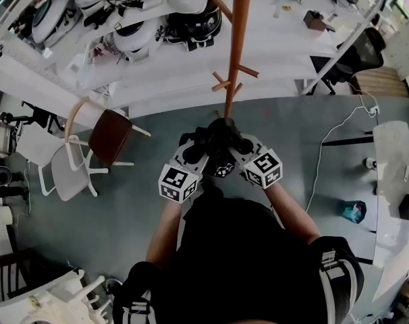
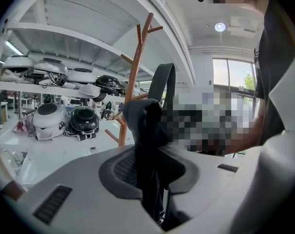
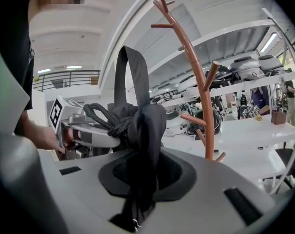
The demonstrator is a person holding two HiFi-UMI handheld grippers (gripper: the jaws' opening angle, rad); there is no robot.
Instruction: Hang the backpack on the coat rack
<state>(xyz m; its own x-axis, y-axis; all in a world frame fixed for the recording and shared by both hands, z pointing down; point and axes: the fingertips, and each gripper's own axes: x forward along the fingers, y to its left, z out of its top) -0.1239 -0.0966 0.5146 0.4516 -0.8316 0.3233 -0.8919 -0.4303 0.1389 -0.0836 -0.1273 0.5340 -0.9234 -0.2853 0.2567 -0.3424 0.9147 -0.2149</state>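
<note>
The head view looks steeply down from above the person, with the left gripper [image 1: 206,144] and right gripper [image 1: 233,144] at centre frame and the coat rack [image 1: 235,52] above them. Each gripper view rides close behind its own jaws (wide-angle, facing forward), and all three share that rack.

Black shirt [image 1: 245,262]; left gripper [image 1: 204,144], right gripper [image 1: 234,144] grey, black-white marker cubes [image 1: 177,183].

Lab, white shelves [image 2: 64,34] of helmet-like gear [image 2: 84,121], long white tables [image 1: 279,46]
</note>
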